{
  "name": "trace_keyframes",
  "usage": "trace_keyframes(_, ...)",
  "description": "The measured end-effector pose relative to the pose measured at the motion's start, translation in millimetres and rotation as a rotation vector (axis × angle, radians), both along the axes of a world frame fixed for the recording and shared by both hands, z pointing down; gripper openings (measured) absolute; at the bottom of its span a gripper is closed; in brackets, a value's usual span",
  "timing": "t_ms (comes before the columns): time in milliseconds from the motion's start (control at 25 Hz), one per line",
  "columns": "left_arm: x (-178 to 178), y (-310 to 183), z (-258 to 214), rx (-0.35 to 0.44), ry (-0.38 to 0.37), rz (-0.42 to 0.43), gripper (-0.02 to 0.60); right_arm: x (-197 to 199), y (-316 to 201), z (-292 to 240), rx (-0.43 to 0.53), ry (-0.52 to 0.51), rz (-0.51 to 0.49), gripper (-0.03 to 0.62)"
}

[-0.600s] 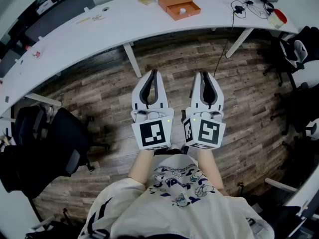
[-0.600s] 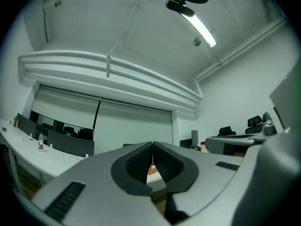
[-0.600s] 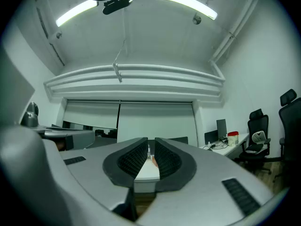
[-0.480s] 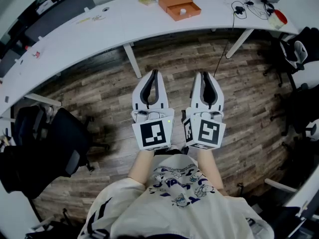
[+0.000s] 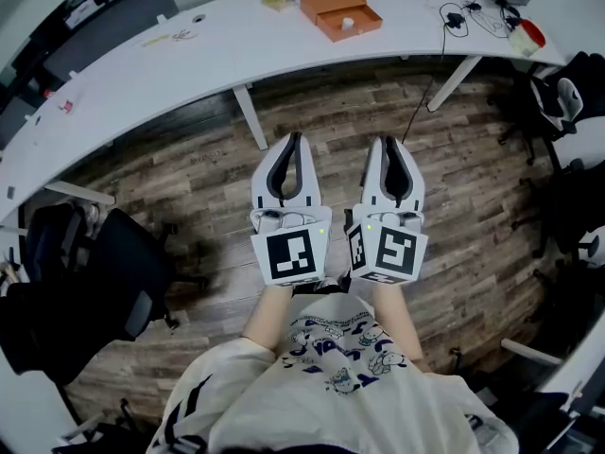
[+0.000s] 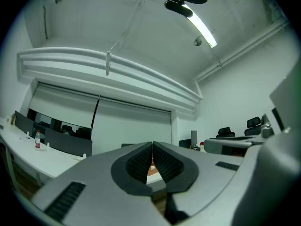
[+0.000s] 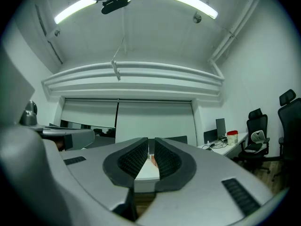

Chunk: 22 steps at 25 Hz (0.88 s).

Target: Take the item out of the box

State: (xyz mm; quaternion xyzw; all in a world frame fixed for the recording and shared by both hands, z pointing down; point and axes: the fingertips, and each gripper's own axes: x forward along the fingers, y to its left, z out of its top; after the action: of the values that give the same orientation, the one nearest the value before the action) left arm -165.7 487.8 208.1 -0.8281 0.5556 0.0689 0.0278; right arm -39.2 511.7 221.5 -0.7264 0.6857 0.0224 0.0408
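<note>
On the far part of the curved white desk, the head view shows the orange box lying open, with the small white item inside it. Both tools are well apart from this box. The left gripper and the right gripper hang side by side over the wooden floor, near each other, and both point toward the desk. Only this view shows the 2 marker cubes and the black chair at the left.

The gripper views look more level, so they show the ceiling lamps and the back wall, which the head view does not. In the left gripper view the 2 jaws meet at their tips with nothing between them. In the opening below the tips a small piece of the orange box appears far behind. In the right gripper view the jaws are also closed and empty, with a strip of the desk visible between the pads. A jar with a red lid stands on the desk at the right.
</note>
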Motion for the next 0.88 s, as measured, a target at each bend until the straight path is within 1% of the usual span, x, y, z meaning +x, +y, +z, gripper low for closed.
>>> trace_keyframes(440,-8.4,-38.7,0.7,0.007,0.006,0.030,0.018,-7.1,-36.7,1.2,0.015,-0.042,0.031,0.063)
trace_keyframes(680,-17.4,-66.4,3.8,0.006,0.009,0.051,0.018,-14.2,-61.9,9.2,-0.009,-0.054,0.068,0.063)
trace_keyframes(880,-22.1,-84.0,7.9,-0.005,0.013,0.068,0.018,-22.9,-77.7,15.3,-0.032,-0.067,0.063,0.063)
